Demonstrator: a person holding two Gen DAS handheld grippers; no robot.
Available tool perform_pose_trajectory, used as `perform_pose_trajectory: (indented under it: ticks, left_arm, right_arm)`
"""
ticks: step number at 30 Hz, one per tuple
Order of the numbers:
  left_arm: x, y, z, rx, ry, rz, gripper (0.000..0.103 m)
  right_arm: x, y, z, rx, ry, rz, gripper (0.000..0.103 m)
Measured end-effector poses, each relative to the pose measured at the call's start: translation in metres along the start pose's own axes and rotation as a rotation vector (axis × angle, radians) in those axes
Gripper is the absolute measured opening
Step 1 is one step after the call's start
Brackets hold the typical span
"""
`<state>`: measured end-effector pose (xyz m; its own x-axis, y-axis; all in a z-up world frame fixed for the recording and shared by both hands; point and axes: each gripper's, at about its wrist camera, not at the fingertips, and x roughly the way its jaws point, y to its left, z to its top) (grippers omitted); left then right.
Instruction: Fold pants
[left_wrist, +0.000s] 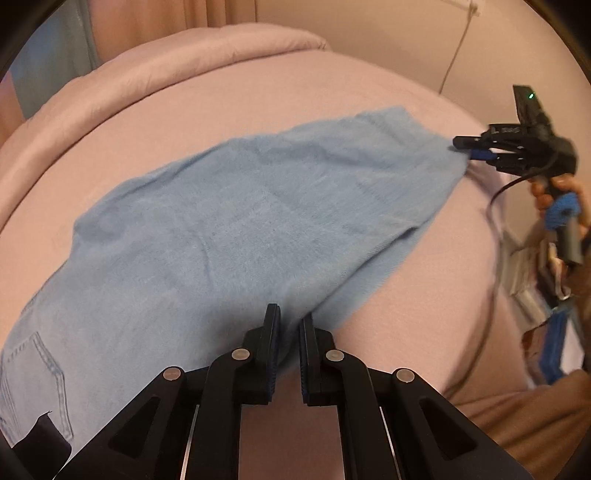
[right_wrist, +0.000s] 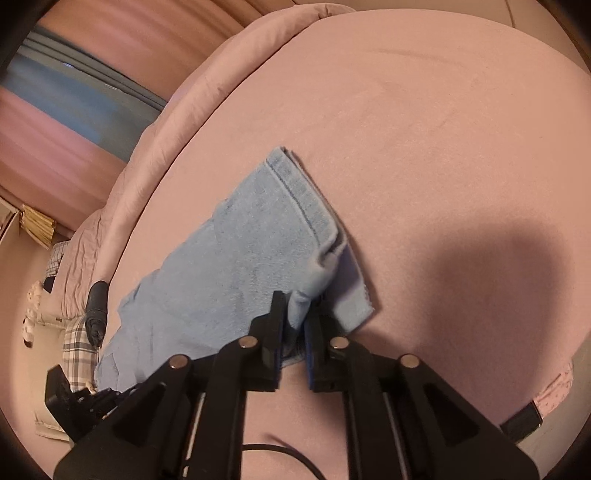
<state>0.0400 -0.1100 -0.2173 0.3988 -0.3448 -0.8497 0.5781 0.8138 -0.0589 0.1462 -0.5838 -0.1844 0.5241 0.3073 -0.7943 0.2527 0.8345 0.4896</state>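
Note:
Light blue denim pants (left_wrist: 229, 221) lie stretched across a pink bed (left_wrist: 332, 92), back pocket at the lower left. My left gripper (left_wrist: 290, 325) is shut on the pants' near edge, cloth pinched between its fingers. My right gripper (left_wrist: 467, 147) shows at the right in the left wrist view, shut on the leg end and pulling it taut. In the right wrist view, my right gripper (right_wrist: 297, 306) pinches the hemmed cuff of the pants (right_wrist: 258, 240), where the cloth bunches. The left gripper's body (right_wrist: 85, 402) shows at the lower left.
A rolled pink duvet (left_wrist: 184, 62) runs along the bed's far edge. A white cable (left_wrist: 456, 48) hangs on the wall. A plaid cloth (right_wrist: 75, 350) and a dark object (right_wrist: 96, 302) lie beside the bed. A black cable (left_wrist: 491, 258) trails from the right gripper.

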Motion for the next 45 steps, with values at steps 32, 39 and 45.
perform_pose_trajectory:
  ticks: [32,39,45]
  left_arm:
    - [-0.094,0.176,-0.101,-0.447,-0.124,0.076,0.005]
    - [-0.070,0.199,-0.056,-0.514,-0.188,0.117,0.049]
    - [-0.058,0.226,-0.053,-0.518,-0.133,0.310,0.049]
  right_arm:
    - [0.091,0.275,-0.144,-0.952,0.619,0.221,0.033]
    - [0.164,0.343,-0.065,-0.685,0.440,0.318,0.045]
    - [0.245,0.373,-0.056,-0.549,0.607,0.337,0.042]
